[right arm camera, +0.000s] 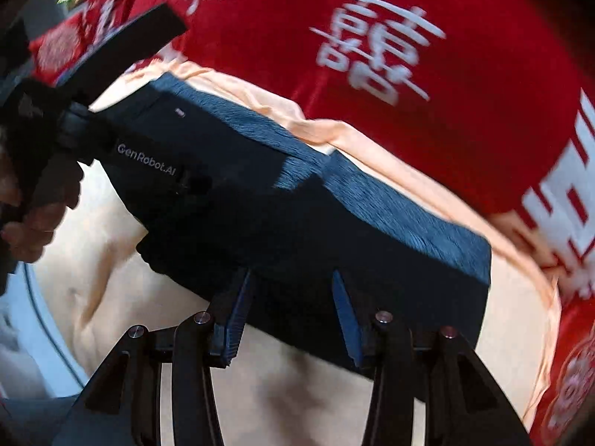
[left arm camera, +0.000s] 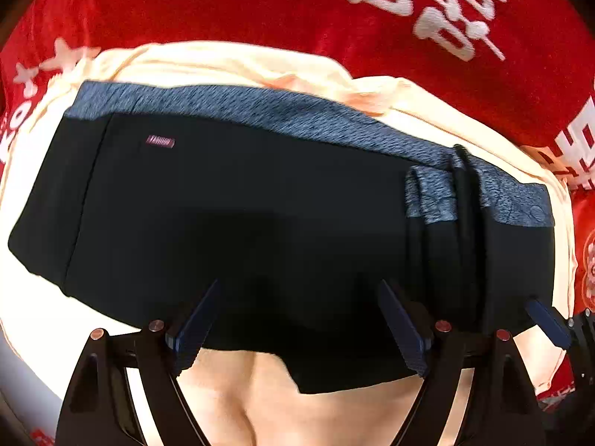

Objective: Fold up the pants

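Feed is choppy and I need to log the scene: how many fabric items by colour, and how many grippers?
Black pants with grey waistband: 1
Peach cloth under the pants: 1
Red cloth with white characters, under both: 1
Grippers: 2, left gripper and right gripper, both open at the pants' near edge
Total: 5

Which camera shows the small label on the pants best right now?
The left wrist view. There the purple label sits sharp on the black pants, just below the gray waistband. In the right wrist view it is only a tiny blurred speck.
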